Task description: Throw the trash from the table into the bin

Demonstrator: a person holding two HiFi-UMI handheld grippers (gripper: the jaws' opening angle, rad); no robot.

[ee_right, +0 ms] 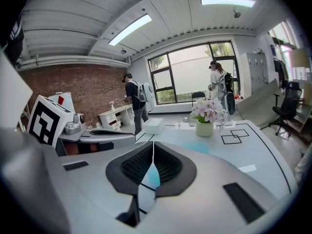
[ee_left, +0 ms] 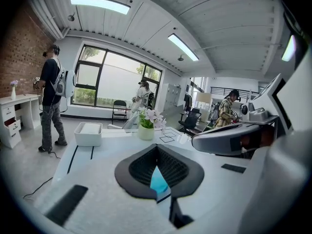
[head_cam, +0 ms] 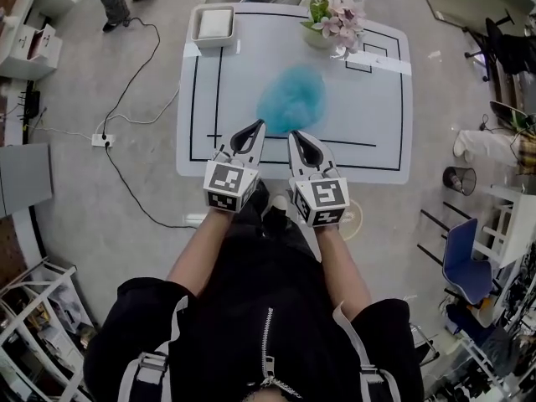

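Trash (head_cam: pixel 291 99) here is a single pale blue wad, blurred at the edges, lying near the middle of the white worktop (head_cam: pixel 377 141), just beyond both gripper tips. It sits inside the black marked lines, well apart from the white tray (head_cam: pixel 214 23) at the far left corner and nearer to the flower pot (head_cam: pixel 333 19) at the far edge.

It looks soft and fluffy, like crumpled tissue or thin film, so I judge it very light, easily squashed and not fragile. It will probably give under the pads rather than slip, though loose bits could trail or tear off. A pinch deep into the bulk at its near edge seems the safest hold.

Its outline is a rough oval whose long axis runs from near left to far right, toward the flowers. It has no clear front or tip.

The left gripper (head_cam: pixel 255 128) has its jaws pressed together with nothing between them, and the right gripper (head_cam: pixel 295 136) is likewise closed and empty.

A small mesh bin (head_cam: pixel 459 179) stands on the floor off the worktop's right side.
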